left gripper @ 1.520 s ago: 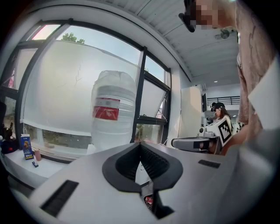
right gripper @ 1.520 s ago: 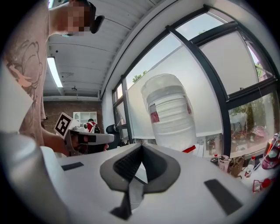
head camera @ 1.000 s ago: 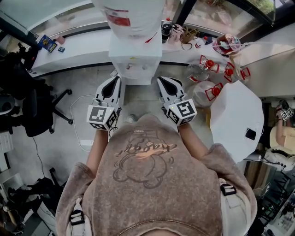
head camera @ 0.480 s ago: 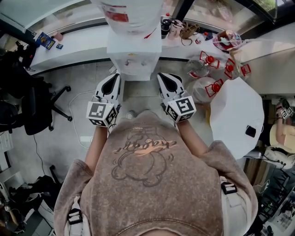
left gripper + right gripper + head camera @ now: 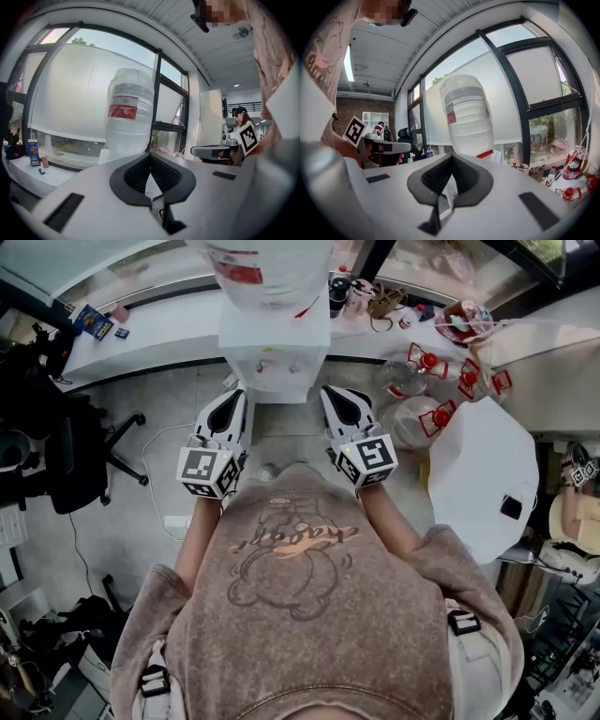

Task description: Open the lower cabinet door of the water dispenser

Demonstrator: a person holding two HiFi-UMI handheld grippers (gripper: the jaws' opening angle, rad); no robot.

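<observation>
The white water dispenser (image 5: 274,357) stands against the window sill, with a big clear bottle (image 5: 267,263) on top. From above I see only its top and tap panel. The lower cabinet door is hidden. My left gripper (image 5: 232,401) and right gripper (image 5: 336,399) are held side by side just in front of the dispenser, apart from it, pointing at it. Both are shut with nothing between the jaws. The left gripper view shows the closed left gripper (image 5: 150,154) below the bottle (image 5: 129,112). The right gripper view shows the closed right gripper (image 5: 451,157) below the bottle (image 5: 466,117).
A black office chair (image 5: 66,456) stands to the left. A white round table (image 5: 483,484) is at the right, with several red-capped water jugs (image 5: 422,418) on the floor beside it. The sill counter (image 5: 159,334) carries small items. A cable (image 5: 155,484) lies on the floor.
Both grippers stay shut and keep nearly the same places in front of the dispenser. Only the head view shifts slightly.
</observation>
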